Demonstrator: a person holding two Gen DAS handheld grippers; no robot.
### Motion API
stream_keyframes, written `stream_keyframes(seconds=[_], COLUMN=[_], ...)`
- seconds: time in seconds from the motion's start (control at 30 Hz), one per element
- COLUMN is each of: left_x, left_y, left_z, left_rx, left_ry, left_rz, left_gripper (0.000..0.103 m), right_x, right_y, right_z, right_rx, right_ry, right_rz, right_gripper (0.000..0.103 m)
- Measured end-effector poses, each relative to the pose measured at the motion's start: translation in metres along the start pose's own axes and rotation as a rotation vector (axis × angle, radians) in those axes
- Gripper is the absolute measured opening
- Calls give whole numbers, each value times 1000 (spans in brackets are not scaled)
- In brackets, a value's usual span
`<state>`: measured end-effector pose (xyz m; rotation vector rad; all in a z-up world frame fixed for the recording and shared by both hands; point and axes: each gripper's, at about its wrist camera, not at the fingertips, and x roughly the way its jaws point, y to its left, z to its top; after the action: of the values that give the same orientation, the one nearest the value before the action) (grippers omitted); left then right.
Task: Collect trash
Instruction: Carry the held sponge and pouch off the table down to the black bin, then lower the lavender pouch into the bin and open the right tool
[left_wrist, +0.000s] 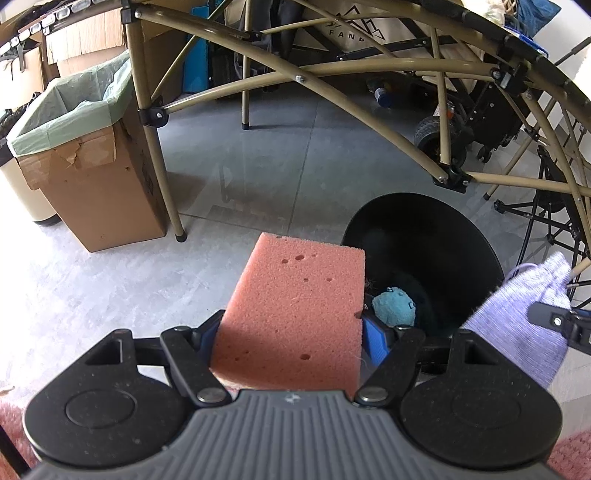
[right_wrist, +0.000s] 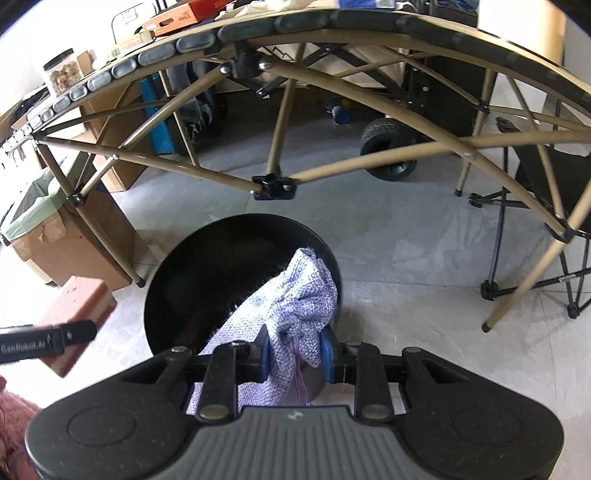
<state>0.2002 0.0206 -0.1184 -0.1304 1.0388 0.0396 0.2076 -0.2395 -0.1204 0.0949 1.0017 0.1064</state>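
My left gripper (left_wrist: 291, 332) is shut on a pink sponge block (left_wrist: 291, 314), held just left of a black round bin (left_wrist: 461, 236) on the floor. A small teal crumpled object (left_wrist: 394, 306) lies inside the bin. My right gripper (right_wrist: 295, 350) is shut on a purple-and-white woven cloth (right_wrist: 295, 295), which hangs over the near right rim of the black bin (right_wrist: 192, 266). In the right wrist view the sponge (right_wrist: 74, 314) and the left gripper's black finger (right_wrist: 48, 341) show at the left. In the left wrist view the cloth (left_wrist: 524, 317) shows at the right edge.
A tan folding-table frame (left_wrist: 332, 70) arches over the floor behind the bin. A cardboard box (left_wrist: 92, 184) lined with a green bag stands at the left by a table leg. A black wheeled cart (left_wrist: 443, 136) and a folding chair (right_wrist: 546, 206) stand at the right.
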Motion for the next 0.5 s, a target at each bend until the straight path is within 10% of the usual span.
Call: stream_keyframes(seconds=[0.5], left_x=[16], left_y=[16], left_z=[17], left_rx=[-40], left_ry=[6], left_rz=[15], left_gripper=[75], right_x=[54], right_y=[37], right_z=[41], right_rx=[-18], right_ry=[55], right_rz=[-7], right_gripper=[26])
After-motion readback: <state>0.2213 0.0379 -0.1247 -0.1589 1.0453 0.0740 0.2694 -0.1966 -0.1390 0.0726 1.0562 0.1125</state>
